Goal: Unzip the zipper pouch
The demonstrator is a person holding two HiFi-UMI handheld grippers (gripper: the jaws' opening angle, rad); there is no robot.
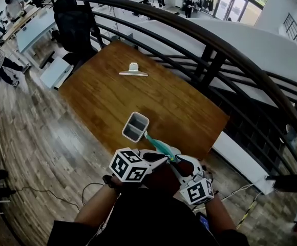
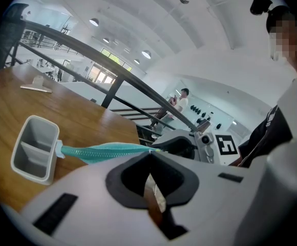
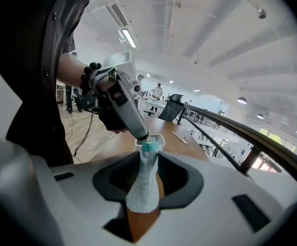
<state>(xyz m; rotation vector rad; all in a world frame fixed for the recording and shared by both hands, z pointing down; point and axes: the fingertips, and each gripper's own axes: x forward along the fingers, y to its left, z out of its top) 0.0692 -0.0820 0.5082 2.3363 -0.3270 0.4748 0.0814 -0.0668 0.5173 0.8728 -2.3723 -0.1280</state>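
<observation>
Wooden table (image 1: 153,99) – above its near edge, the left gripper (image 2: 149,160) is clenched on 1 end of the teal zipper pouch (image 2: 107,151). Right gripper (image 3: 148,163) released, jaws apart around the other end. Grey 2-compartment container (image 1: 135,126) just beyond.

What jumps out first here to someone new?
The teal zipper pouch, pinched by the left gripper with the right gripper open around it, by the near edge of the wooden table. Then the grey two-compartment bin behind it, and the dark railing curving past the far side.
</observation>
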